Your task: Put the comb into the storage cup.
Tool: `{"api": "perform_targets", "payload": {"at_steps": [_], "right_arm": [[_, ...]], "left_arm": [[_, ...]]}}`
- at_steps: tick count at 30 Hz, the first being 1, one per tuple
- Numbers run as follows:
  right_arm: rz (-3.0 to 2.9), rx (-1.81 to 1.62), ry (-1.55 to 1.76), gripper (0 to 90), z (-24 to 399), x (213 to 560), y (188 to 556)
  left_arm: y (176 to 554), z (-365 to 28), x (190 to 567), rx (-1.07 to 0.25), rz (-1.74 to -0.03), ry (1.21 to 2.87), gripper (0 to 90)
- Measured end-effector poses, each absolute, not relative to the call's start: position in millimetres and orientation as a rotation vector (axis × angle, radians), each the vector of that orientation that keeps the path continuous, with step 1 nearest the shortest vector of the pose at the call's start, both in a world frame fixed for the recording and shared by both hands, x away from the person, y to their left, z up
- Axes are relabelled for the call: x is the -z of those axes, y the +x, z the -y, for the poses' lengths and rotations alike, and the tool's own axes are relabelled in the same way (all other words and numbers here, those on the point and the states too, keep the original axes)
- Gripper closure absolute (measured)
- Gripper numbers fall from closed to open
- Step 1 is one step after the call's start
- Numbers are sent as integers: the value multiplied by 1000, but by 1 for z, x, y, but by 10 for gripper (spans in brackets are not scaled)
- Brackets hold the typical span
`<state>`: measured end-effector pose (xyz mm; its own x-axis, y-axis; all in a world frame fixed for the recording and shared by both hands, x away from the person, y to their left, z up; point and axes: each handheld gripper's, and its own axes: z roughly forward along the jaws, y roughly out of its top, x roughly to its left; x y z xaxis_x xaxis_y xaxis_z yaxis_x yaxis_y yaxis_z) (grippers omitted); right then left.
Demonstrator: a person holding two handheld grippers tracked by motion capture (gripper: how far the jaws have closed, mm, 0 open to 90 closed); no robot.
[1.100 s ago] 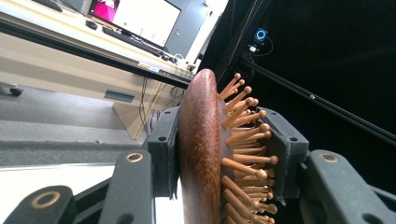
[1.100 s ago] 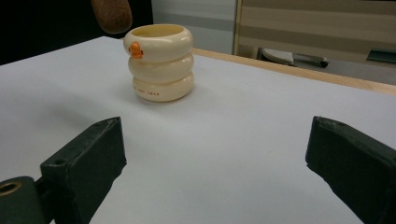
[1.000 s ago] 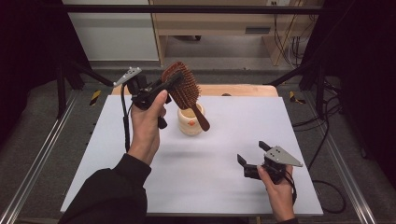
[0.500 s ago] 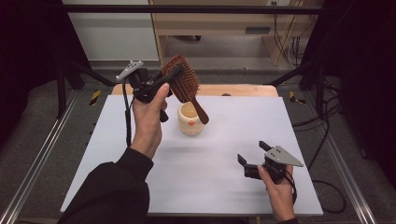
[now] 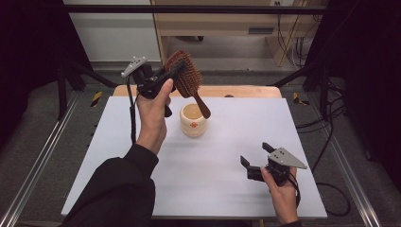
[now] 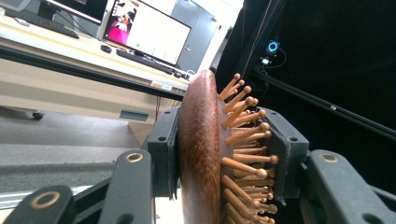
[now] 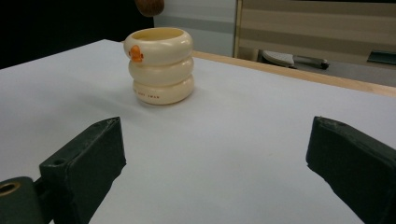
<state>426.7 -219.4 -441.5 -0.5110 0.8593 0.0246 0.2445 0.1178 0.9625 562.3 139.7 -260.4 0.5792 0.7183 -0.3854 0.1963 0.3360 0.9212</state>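
Note:
A brown wooden hairbrush (image 5: 185, 78) with wooden bristles is held in the air above the back of the table, its handle pointing down toward a cream ribbed cup (image 5: 194, 120). My left gripper (image 5: 171, 75) is shut on the brush head; in the left gripper view its pads (image 6: 164, 149) press the smooth back and the bristle side of the hairbrush (image 6: 203, 154). The handle tip hangs just above the cup's rim. My right gripper (image 5: 255, 160) rests open near the table's front right, and its view faces the cup (image 7: 161, 65) with nothing between the jaws.
The white table top (image 5: 213, 189) has a wooden strip (image 5: 246, 91) along its back edge. Metal rails (image 5: 38, 156) run along both sides. Behind the table stands a wooden shelf unit (image 5: 222, 23) with cables on the floor.
The left hand has carried the brush slightly left and up, and the handle now hangs steeper over the cup. The right gripper has not moved.

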Motion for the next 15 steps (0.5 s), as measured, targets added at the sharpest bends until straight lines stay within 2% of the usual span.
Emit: {"api": "perform_targets", "payload": {"at_steps": [15], "right_arm": [[-1816,-1435,1070,49,224,440,426]], "left_arm": [[568,-144,257,-459,-940,1163,525]]}}
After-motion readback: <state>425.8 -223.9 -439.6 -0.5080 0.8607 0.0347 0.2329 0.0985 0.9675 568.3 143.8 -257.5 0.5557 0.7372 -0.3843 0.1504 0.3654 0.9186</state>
